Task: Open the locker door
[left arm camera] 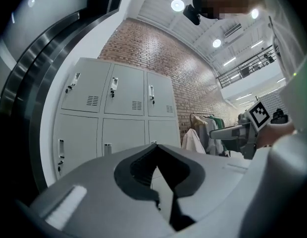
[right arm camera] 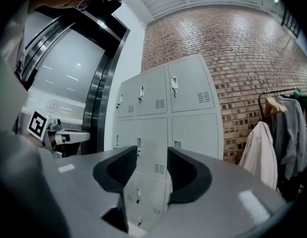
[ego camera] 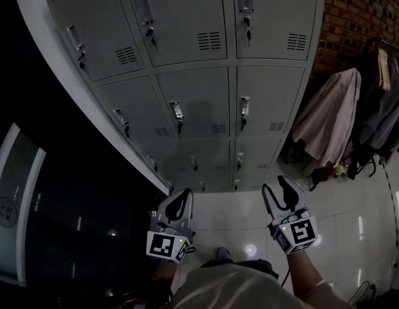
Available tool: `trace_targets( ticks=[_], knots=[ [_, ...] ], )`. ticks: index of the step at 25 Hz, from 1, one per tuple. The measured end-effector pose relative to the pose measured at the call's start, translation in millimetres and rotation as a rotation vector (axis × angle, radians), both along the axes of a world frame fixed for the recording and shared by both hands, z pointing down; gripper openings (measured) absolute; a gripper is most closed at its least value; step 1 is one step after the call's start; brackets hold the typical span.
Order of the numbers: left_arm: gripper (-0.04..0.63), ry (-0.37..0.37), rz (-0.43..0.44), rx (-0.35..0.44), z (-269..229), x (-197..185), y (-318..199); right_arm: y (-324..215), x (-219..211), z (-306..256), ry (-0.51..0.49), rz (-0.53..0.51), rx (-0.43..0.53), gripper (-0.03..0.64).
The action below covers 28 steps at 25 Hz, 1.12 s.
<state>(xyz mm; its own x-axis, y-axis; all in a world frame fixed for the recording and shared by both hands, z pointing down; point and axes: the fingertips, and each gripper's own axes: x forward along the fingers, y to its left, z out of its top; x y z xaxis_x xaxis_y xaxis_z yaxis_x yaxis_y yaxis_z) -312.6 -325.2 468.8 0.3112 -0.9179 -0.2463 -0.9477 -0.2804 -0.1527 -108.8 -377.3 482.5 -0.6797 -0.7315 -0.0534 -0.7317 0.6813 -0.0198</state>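
Note:
A grey bank of lockers [ego camera: 199, 102] stands ahead, three columns wide, and every door I see is closed. Each door has a small handle with a lock, such as the middle one [ego camera: 177, 112]. Both grippers hang low in front of the lockers, well short of them and touching nothing. My left gripper [ego camera: 185, 194] has its tips together with nothing between them. My right gripper [ego camera: 275, 185] has its jaws apart and empty. The left gripper view shows the lockers [left arm camera: 119, 103] beyond the closed tips [left arm camera: 154, 148]. Through the open right gripper [right arm camera: 152, 155] I see locker doors [right arm camera: 163, 108].
A clothes rack with a pink coat [ego camera: 331, 114] and darker garments stands right of the lockers against a brick wall [ego camera: 354, 11]. Glossy tile floor [ego camera: 354, 227] lies below. A dark glass-fronted wall [ego camera: 32, 192] with a white edge runs along the left.

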Motion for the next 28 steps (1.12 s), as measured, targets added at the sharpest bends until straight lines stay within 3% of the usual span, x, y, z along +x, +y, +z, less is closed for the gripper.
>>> trace_targets(
  ticks=[5, 19, 28],
  knots=[
    [0.02, 0.019, 0.006, -0.026, 10, -7, -33, -66, -24, 9, -0.056, -0.012, 0.101, 0.213],
    [0.02, 0.075, -0.061, -0.063, 24, -22, -73, -281, -115, 103, 0.079, -0.013, -0.124, 0.239],
    [0.02, 0.088, -0.116, -0.092, 40, -46, -85, -351, -153, 130, 0.135, -0.011, -0.184, 0.245]
  ],
)
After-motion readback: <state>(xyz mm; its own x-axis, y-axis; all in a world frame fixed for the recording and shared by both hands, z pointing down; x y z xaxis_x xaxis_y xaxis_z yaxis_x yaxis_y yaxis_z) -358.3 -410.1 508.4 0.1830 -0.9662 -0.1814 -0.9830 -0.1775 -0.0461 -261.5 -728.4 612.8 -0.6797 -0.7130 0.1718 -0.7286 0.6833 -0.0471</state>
